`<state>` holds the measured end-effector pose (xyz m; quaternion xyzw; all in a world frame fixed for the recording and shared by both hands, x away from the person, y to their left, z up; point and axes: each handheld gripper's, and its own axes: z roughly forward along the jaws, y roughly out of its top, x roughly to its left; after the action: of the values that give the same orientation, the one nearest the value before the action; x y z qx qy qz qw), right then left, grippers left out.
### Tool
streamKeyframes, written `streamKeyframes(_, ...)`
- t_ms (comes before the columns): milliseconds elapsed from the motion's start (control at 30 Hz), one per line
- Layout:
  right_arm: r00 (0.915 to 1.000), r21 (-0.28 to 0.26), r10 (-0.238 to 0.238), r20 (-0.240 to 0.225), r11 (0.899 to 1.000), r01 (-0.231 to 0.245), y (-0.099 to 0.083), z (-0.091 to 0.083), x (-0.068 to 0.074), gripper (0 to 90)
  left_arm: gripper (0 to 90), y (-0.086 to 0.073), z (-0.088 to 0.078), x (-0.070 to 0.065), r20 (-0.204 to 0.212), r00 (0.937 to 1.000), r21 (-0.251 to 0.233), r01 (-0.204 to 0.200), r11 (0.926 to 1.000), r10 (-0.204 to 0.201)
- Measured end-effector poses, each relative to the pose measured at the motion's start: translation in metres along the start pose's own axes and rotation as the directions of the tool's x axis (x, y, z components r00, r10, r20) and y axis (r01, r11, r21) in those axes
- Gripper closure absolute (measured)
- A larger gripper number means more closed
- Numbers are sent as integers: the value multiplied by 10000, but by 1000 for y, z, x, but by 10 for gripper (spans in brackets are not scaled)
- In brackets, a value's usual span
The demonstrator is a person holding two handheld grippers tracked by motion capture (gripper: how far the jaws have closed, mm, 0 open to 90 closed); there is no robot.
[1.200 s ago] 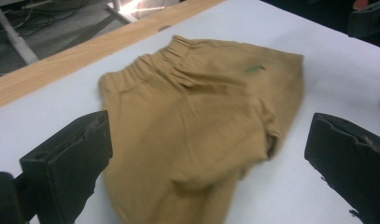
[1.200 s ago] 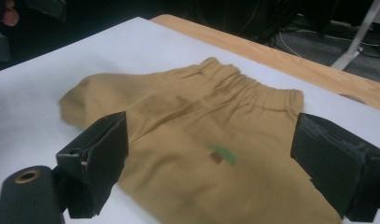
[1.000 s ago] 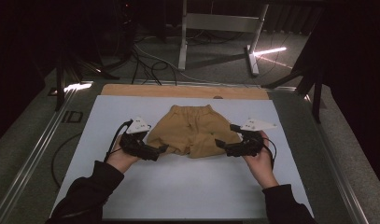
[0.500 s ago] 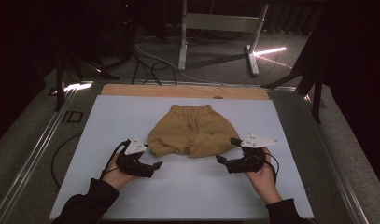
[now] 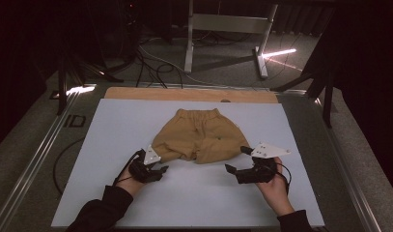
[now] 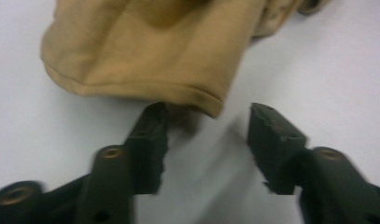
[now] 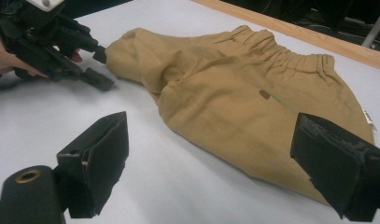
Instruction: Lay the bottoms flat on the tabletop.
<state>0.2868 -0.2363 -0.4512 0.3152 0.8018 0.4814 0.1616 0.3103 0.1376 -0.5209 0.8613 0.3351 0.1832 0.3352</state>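
The risk here, as I judge it, sits with the left hand-held gripper [image 5: 158,170]; its jaws have just been closing, yet in the left gripper view the hem of the tan cotton shorts [image 6: 145,51] lies just beyond the two black tips rather than between them; one tip touches or nearly touches the hem's edge, the other stands apart on bare surface; if the jaws close from this spot they may pinch nothing, or catch only the top layer of the leg opening, so the cloth would slip free or bunch when lifted; a further nudge forward could also push the hem away and crumple it.

The tan cotton shorts [image 5: 198,136] lie flat on the white-topped desk [image 5: 112,125], waistband at the far side, leg openings toward the person; the left hand-held gripper, half-parted and grasping nothing, sits just at the near corner of the shorts' left leg hem; the right hand-held gripper [image 5: 235,170] rests near the shorts' right leg hem but apart from it, its jaws released and wide, with the cloth [image 7: 234,93] lying beyond them and nothing held.
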Motion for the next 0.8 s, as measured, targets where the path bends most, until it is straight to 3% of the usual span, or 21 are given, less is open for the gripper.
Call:
streamKeyframes(100,10000,17,-43,49,10000,43,-1,-1,0,118,613,2,4,0,-101,9999,-148,-48,9999,46)
streamKeyframes(233,9999,-37,105,34,9999,-104,-2,-1,-3,119,868,4,2,0,-164,9998,-308,-80,9995,75)
streamKeyframes(333,9999,-51,138,77,9999,-138,-3,-2,-4,119,887,9,-4,-2,29,9995,-447,-306,9985,307)
streamKeyframes(467,9997,-54,220,120,9997,-220,-4,-3,-6,119,889,19,-19,-7,182,9957,-596,-894,9942,906)
streamKeyframes(567,9997,-82,221,111,9997,-220,-3,-4,-6,120,889,27,-30,-8,394,9935,-844,-1035,9910,1071)
streamKeyframes(800,9997,-145,177,180,9997,-174,-1,-5,-5,120,889,52,-63,-12,834,9802,-1500,-1658,9747,1795)
